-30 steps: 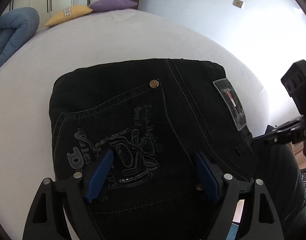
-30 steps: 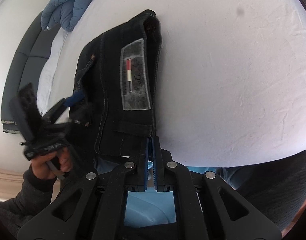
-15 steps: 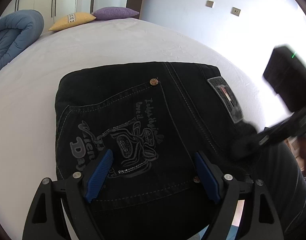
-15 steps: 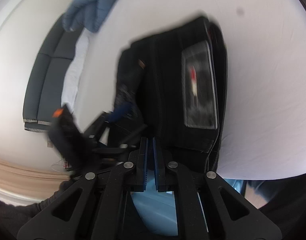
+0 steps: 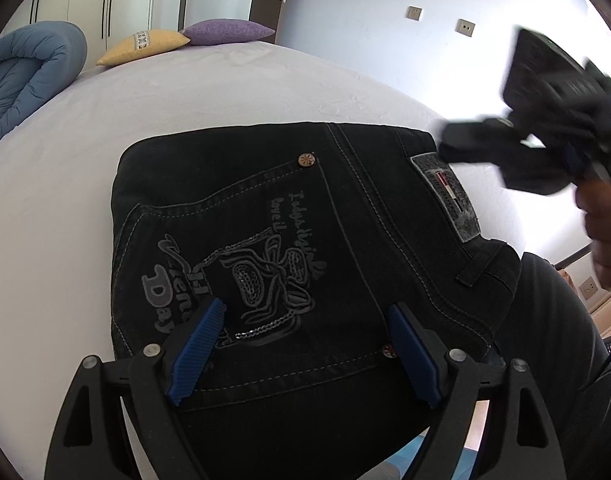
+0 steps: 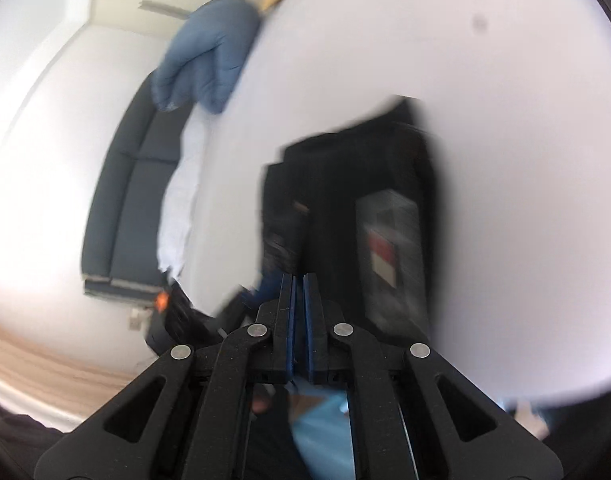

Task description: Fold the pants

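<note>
Black jeans (image 5: 305, 240) lie folded into a compact block on the white bed (image 5: 185, 92), back pocket print and grey waist patch facing up. My left gripper (image 5: 305, 344) is open, its blue pads just above the near part of the jeans, holding nothing. My right gripper (image 6: 298, 292) is shut and empty, raised above the bed; it shows blurred at the right of the left wrist view (image 5: 545, 128). The jeans appear blurred in the right wrist view (image 6: 357, 208).
A rolled blue duvet (image 5: 21, 76), a yellow pillow (image 5: 145, 44) and a purple pillow (image 5: 229, 32) sit at the far end of the bed. A dark sofa (image 6: 125, 200) stands beside the bed. The person's dark-clothed body (image 5: 553, 340) is at the near right.
My right gripper let go of the waistband edge and rose up and away from the jeans. My left gripper pulled back a little and stayed open.
</note>
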Tool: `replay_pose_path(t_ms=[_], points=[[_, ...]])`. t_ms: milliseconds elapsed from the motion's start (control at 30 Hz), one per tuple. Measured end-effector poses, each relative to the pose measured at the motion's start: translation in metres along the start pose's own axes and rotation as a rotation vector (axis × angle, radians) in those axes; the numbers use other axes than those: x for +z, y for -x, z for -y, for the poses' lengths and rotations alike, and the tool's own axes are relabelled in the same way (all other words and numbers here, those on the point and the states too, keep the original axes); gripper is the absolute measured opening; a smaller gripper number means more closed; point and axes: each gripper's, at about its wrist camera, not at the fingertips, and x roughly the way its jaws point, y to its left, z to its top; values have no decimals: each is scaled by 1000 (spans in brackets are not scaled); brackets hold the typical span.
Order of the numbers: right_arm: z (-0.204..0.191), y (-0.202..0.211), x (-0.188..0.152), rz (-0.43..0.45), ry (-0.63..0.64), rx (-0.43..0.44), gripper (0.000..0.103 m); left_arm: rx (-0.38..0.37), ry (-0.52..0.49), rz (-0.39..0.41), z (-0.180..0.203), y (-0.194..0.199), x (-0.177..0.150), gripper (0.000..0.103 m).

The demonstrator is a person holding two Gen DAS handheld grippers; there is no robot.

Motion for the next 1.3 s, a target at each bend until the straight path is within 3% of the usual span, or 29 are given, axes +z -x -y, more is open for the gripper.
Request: replay_pose_path(t_ms=[67,200,233,300,467,533,600,700,800,867,1000,1133,1233,1300], points=[[-4,-31,17,-46,23,6,3,2,0,-5,1,0,2,85],[34,-70,48,-72,-37,-109,0,6,15,-19,0,-1,5,85],[46,-75,55,-67,-84,-64,0,6,19,-23,0,-1,6,85],[55,-76,66,-39,-110,-31,0,6,24,-29,0,-2,8,85],[52,-61,72,16,-48,-84,0,7,26,-38,0,-3,9,86],[54,-40,72,60,-64,-100,0,11,27,-42,1,-3,9,86],[42,-20,63,88,-53,-80,7,13,28,-43,2,-4,11,87],[17,-9,35,37,-1,1,7,17,28,-41,6,-6,15,88],[18,-9,11,-25,36,-28,7,18,30,-42,8,-7,16,89],[39,-16,1,-46,-2,-147,0,26,19,-48,8,-6,16,89],[64,-1,-2,25,-71,-77,0,47,12,-59,18,6,26,87],[60,-3,-3,38,-27,-108,0,50,48,0,3,24,55,87],[61,-6,-5,48,-34,-103,0,94,73,-11,-21,6,81,75],[63,-4,-9,52,-26,-106,0,100,117,-75,-41,-21,93,54]])
